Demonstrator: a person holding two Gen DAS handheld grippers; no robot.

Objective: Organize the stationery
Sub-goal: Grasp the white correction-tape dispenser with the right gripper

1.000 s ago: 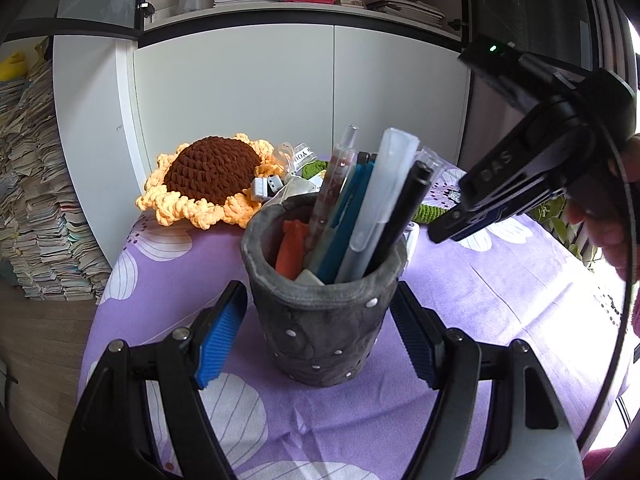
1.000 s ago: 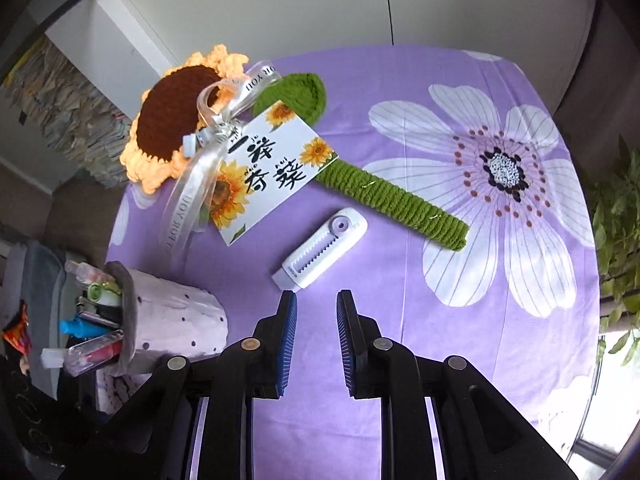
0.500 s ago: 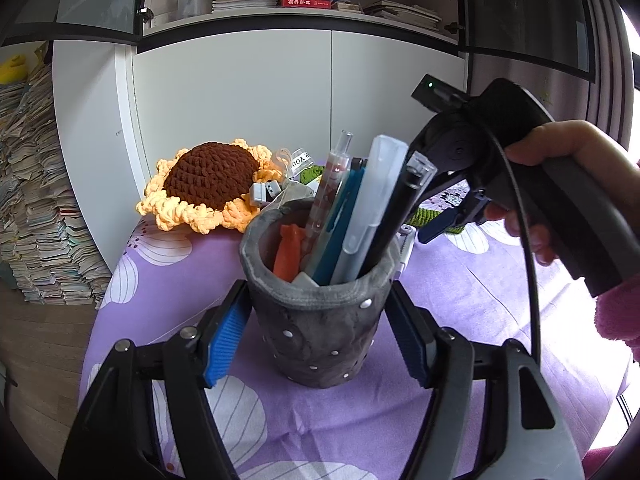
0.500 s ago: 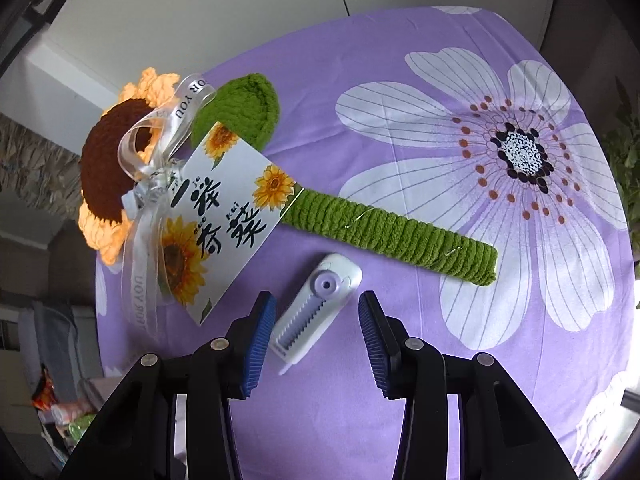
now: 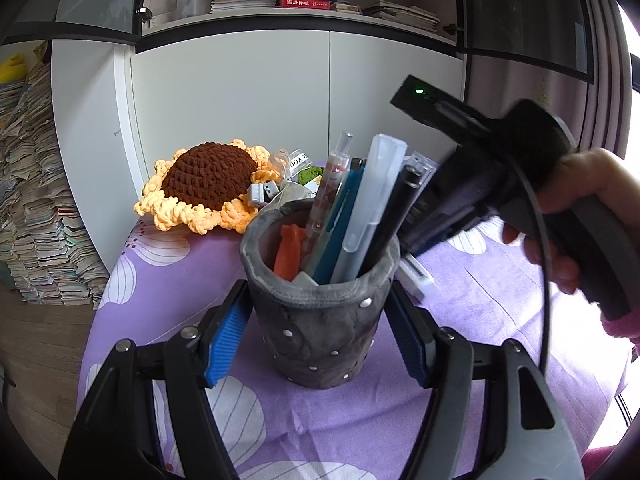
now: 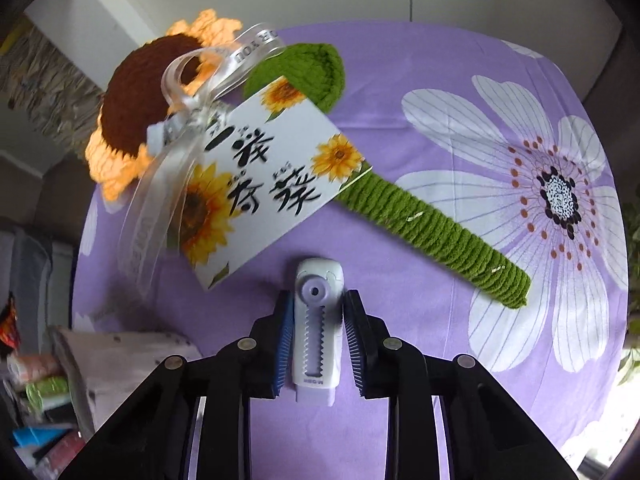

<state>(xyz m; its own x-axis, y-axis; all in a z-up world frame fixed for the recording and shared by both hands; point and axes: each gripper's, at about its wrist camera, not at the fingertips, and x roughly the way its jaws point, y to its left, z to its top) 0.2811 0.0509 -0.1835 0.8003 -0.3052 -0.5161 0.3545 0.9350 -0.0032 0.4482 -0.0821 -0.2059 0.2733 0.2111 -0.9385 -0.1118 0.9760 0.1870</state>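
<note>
The left tool grips the grey felt pen holder, full of pens, standing upright on the purple flowered desk near the crocheted sunflower. To its right, the right tool points steeply down, its jaws closing on the white correction-tape dispenser lying flat between them, just beside the sunflower's card.

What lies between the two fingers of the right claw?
In the right wrist view, a white and lilac slide eraser lies on the purple cloth between the closing fingers of the right claw.
</note>
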